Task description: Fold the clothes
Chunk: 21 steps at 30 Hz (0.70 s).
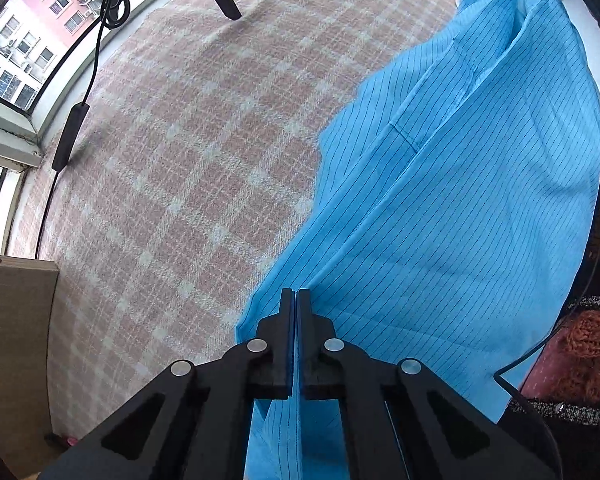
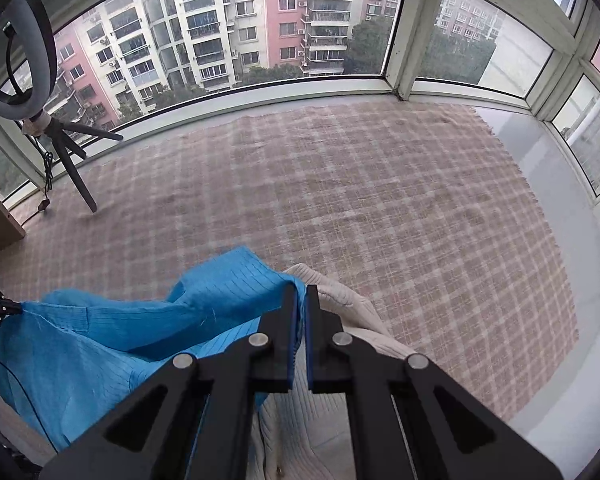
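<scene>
A bright blue garment with thin dark stripes hangs stretched between my two grippers above a pink and white plaid blanket. In the left wrist view my left gripper is shut on the garment's lower edge, and the cloth runs up to the right from its tips. In the right wrist view the same garment drapes to the left, and my right gripper is shut on a corner of it. The left gripper's tip shows at that view's far left edge.
A cream knitted garment lies under the right gripper on the plaid blanket. A ring light on a tripod stands at the back left by the windows. A black cable with a controller hangs left; a wooden panel is near.
</scene>
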Each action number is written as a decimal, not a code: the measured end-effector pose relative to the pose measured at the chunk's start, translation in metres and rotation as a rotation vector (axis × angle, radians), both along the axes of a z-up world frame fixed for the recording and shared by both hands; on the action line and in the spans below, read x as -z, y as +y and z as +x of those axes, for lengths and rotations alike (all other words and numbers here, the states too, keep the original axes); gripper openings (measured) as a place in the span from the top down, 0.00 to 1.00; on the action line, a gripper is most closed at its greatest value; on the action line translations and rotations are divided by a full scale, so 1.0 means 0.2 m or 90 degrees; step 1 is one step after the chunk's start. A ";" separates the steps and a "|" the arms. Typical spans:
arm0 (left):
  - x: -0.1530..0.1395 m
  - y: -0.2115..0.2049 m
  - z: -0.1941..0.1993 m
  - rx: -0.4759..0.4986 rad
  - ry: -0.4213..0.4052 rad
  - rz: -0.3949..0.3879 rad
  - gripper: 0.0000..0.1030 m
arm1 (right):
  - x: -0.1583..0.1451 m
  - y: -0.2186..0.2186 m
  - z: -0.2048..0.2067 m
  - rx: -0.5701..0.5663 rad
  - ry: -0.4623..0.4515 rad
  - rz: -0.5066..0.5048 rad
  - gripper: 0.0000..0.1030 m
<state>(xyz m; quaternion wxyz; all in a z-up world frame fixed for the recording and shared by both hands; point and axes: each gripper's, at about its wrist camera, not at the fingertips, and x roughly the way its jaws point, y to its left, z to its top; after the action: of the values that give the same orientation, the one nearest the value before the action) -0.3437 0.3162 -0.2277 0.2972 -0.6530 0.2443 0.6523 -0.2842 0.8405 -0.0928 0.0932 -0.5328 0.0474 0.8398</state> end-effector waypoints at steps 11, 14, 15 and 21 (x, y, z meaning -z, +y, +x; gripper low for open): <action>0.03 -0.01 0.04 0.010 -0.040 -0.006 0.98 | -0.01 -0.06 -0.04 -0.016 -0.004 0.016 0.97; -0.01 0.00 0.04 0.004 -0.002 -0.005 1.00 | -0.02 -0.05 -0.03 -0.014 0.003 0.016 0.97; -0.01 -0.01 0.02 -0.004 0.005 -0.004 1.00 | -0.03 -0.05 -0.02 -0.013 0.004 0.016 0.97; 0.09 -0.01 -0.03 -0.004 0.001 -0.032 0.91 | 0.03 -0.03 -0.02 -0.010 -0.016 0.015 0.97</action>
<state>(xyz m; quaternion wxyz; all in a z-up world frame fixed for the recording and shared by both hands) -0.3497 0.3150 -0.2462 0.2782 -0.6605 0.2590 0.6475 -0.2888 0.8337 -0.0982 0.0931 -0.5425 0.0321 0.8343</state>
